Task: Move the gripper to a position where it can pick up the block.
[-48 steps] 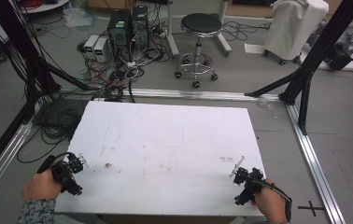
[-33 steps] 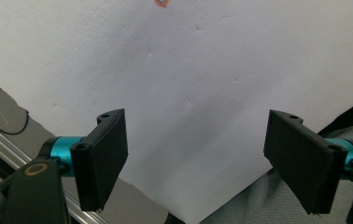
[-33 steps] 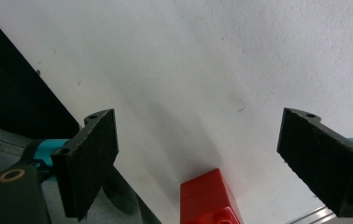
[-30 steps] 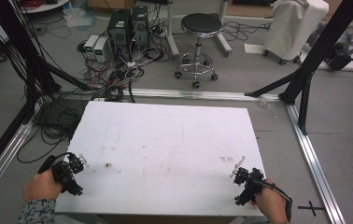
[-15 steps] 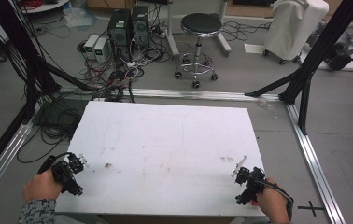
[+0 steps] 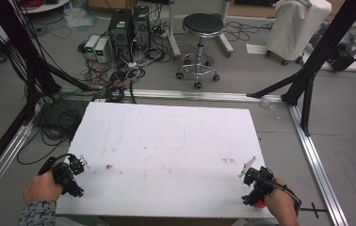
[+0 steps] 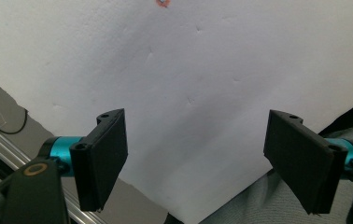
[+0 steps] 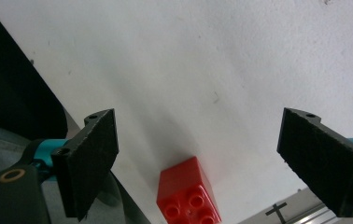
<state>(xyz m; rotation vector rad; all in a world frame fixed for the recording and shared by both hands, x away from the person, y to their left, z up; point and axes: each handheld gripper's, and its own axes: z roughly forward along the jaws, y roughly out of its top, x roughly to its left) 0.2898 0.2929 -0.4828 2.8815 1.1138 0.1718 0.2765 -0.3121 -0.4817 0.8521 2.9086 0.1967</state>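
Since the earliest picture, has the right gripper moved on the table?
No. The right gripper sits at the same spot by the white table's near right corner, jaws open.

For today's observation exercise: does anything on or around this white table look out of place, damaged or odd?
The white table is dented and marked with small stains. One red brick sits alone at its near right edge, between the open jaws of the right gripper. Nothing is spilled or broken.
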